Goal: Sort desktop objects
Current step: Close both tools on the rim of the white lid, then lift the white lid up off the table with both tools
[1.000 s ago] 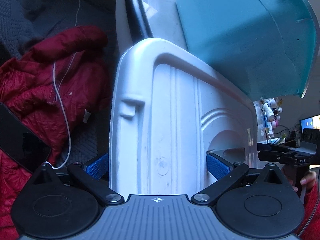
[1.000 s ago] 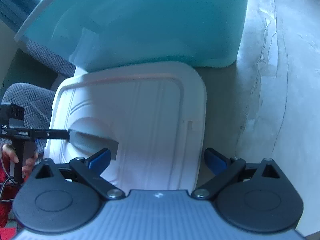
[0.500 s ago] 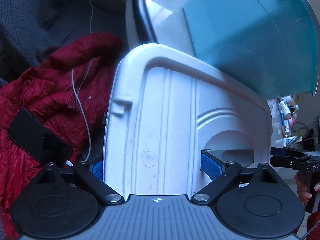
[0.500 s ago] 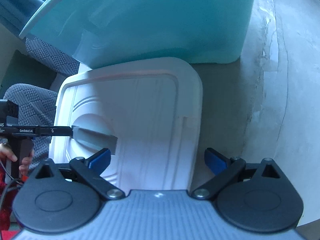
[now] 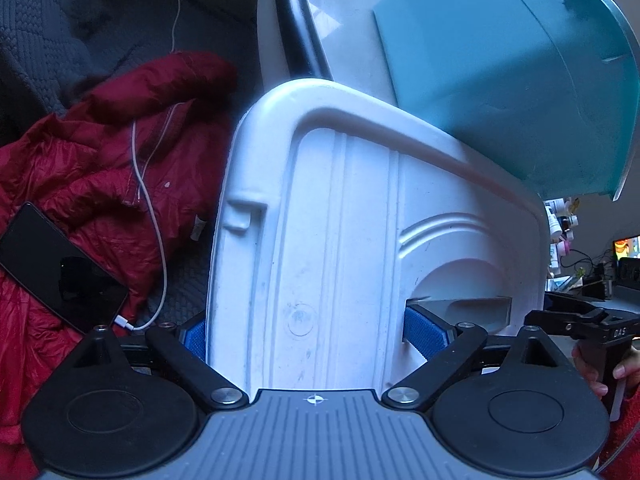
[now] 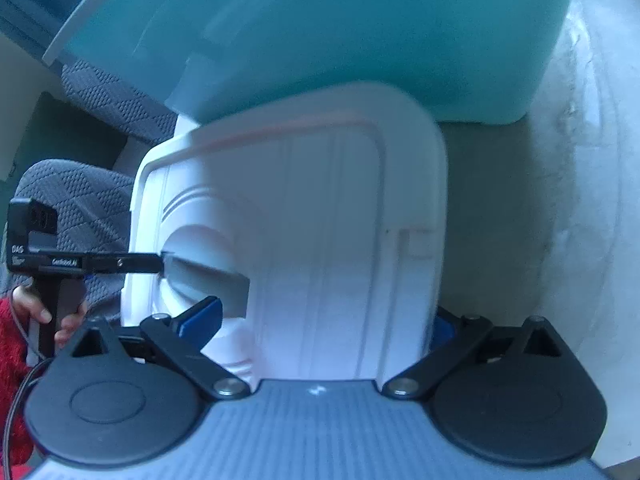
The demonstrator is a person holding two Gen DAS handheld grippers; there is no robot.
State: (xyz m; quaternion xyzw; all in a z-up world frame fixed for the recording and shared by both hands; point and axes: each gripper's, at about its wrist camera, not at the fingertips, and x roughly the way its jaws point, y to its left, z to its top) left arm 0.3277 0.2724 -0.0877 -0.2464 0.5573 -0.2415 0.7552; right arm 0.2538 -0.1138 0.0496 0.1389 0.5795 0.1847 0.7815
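A red jacket [image 5: 100,184] with a phone [image 5: 56,276] on it is seen at far left, clear of the work. The white lid [image 5: 340,248] is spanned at its near end by the left gripper [image 5: 316,330], whose jaws have just been reopening slightly, pads on both edges. Opposite, it is clasped by the right gripper [image 6: 320,320], presumably to carry it level to the teal bin [image 6: 340,32] just beyond.

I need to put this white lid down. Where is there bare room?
Bare grey surface lies right of the white lid, below the teal bin. The other side is crowded: red jacket, phone and cable.
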